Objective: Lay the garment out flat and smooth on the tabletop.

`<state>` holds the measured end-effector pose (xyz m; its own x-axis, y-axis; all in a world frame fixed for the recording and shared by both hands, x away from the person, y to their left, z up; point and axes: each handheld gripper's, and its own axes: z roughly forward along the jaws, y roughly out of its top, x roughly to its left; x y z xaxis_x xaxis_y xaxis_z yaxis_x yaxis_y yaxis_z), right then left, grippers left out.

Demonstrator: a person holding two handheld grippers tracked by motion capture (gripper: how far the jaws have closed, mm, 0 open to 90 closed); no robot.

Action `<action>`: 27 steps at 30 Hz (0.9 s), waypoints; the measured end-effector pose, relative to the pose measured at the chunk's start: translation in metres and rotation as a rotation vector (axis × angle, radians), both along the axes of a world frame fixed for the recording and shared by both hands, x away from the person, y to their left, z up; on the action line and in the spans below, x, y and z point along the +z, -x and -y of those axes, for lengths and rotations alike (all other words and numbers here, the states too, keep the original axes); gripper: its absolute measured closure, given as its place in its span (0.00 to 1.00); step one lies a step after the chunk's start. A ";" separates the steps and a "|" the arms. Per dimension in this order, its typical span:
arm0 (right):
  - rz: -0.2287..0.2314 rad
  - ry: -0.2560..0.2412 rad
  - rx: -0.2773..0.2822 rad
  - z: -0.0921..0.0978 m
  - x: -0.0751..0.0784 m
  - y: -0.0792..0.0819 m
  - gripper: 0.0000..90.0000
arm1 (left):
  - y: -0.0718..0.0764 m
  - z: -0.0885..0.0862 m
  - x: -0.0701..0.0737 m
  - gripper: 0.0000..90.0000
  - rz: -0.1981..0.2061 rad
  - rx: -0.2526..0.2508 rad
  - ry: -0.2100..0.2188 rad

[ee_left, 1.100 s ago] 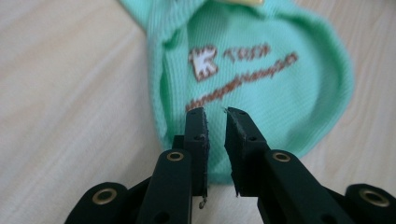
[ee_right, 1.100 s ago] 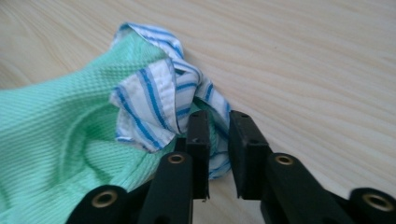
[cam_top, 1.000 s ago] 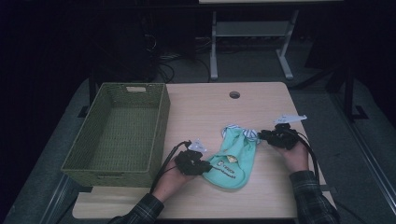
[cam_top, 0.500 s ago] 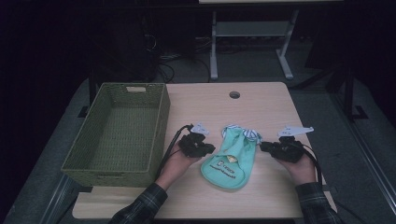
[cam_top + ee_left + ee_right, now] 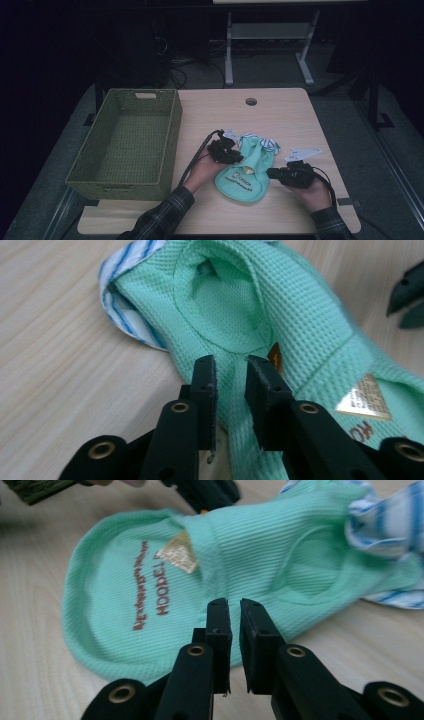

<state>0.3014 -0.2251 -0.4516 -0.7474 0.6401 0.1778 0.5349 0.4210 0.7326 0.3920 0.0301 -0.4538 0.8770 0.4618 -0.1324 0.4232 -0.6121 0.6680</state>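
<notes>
While the high view looks down on the wooden table (image 5: 280, 115), we start at the left with the green woven basket (image 5: 172, 135), sitting at the table's left edge, and nothing lies inside it; its woven floor is bare. Moving right, the left tool (image 5: 231, 156) is at the left edge of the mint-green garment (image 5: 247, 172), held by a hand in a plaid sleeve (image 5: 165, 212). From the left gripper view, that left tool (image 5: 231, 375) has its jaws a narrow gap apart, and a strip of the mint-green garment (image 5: 280, 305) runs up between them; whether the pads actually press the cloth I cannot tell. A round opening in the fabric sits just beyond the tips, and a blue-and-white striped trim (image 5: 120, 315) curls out at the far edge. The garment lies flat on the table, near the middle of its near half, well apart from the basket. A gold tag (image 5: 177, 555) and brown lettering show on it in the right gripper view. Over to the right, the right tool (image 5: 272, 173) points at the garment's right edge. In its own view the right tool (image 5: 230, 625) has jaws nearly together, a thin slit between them, tips over the cloth's hem, gripping nothing that I can make out.
</notes>
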 end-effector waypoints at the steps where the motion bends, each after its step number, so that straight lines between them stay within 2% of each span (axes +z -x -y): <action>1: -0.002 0.000 0.010 -0.001 -0.001 0.001 0.86 | -0.001 0.001 -0.001 0.79 -0.002 -0.005 -0.001; 4: -0.022 0.001 0.027 -0.008 -0.005 0.003 0.81 | -0.001 0.004 -0.006 0.75 -0.004 -0.004 -0.013; 5: -0.027 0.011 0.024 -0.010 -0.006 0.005 0.79 | -0.001 0.004 -0.007 0.74 0.003 -0.013 -0.029; 7: -0.029 0.031 0.027 -0.015 -0.009 0.004 0.78 | 0.000 0.006 -0.009 0.74 0.010 -0.008 -0.033; 10: -0.037 0.046 0.042 -0.019 -0.013 0.004 0.78 | 0.000 0.006 -0.008 0.80 0.031 -0.020 -0.063; 13: -0.029 0.090 0.053 -0.024 -0.016 0.004 0.78 | -0.001 0.006 -0.008 0.88 0.030 -0.023 -0.064; 17: -0.011 0.109 0.050 -0.024 -0.016 0.006 0.84 | -0.001 0.009 -0.007 0.95 0.023 -0.017 -0.062; 19: -0.009 0.111 0.048 -0.024 -0.016 0.006 0.86 | -0.002 0.009 -0.006 0.96 0.030 -0.015 -0.071; 20: -0.008 0.112 0.049 -0.024 -0.016 0.006 0.86 | -0.003 0.008 -0.005 0.96 0.037 -0.025 -0.089; 27: -0.008 0.113 0.052 -0.023 -0.016 0.006 0.88 | -0.009 -0.004 0.000 0.97 0.053 0.038 -0.082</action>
<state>0.2954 -0.2021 -0.4679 -0.7791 0.6166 0.1128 0.5159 0.5285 0.6742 0.4007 0.0344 -0.4533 0.8634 0.5023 -0.0465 0.4124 -0.6498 0.6385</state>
